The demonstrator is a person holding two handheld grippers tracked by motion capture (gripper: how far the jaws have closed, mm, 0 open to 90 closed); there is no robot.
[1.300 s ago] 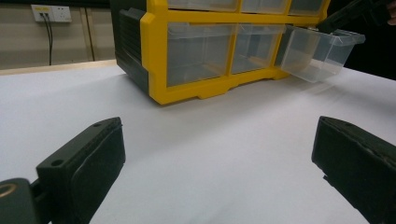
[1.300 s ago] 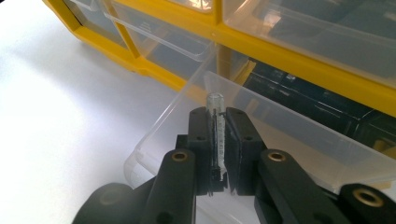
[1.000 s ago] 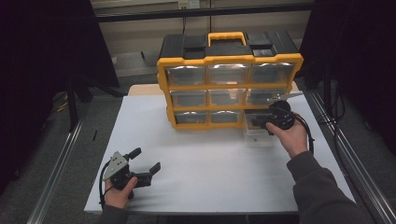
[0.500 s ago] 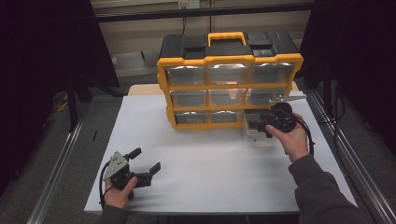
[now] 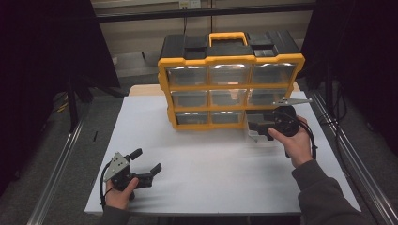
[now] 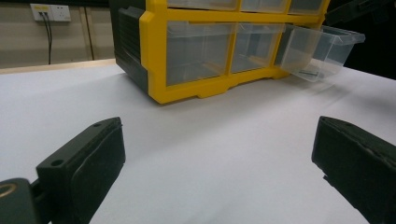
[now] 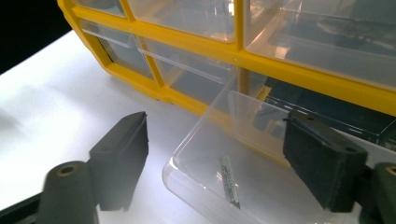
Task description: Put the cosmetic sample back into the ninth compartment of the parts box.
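Observation:
A yellow and black organizer [image 5: 230,89] with clear drawers stands at the back of the white table [image 5: 211,164]. Its bottom right drawer [image 5: 257,133] is pulled out and tips down toward the table. A small metal screw [image 7: 229,181] lies inside this drawer [image 7: 243,154]. My right gripper [image 5: 257,127] is at the drawer's front. Its jaws have just been opening and now stand on either side of the drawer's front, with neither pad touching it. My left gripper [image 5: 146,161] rests low over the near left of the table, open with nothing between its fingers.
The organizer [image 6: 196,51] has a yellow handle [image 5: 228,37] on top, and its other drawers are pushed in. Metal rails run along both sides of the table. A wide stretch of bare table lies between the two grippers.
The right gripper's jaws have spread apart at the pulled-out drawer while the hand hardly shifted. The left gripper has stayed where it was.

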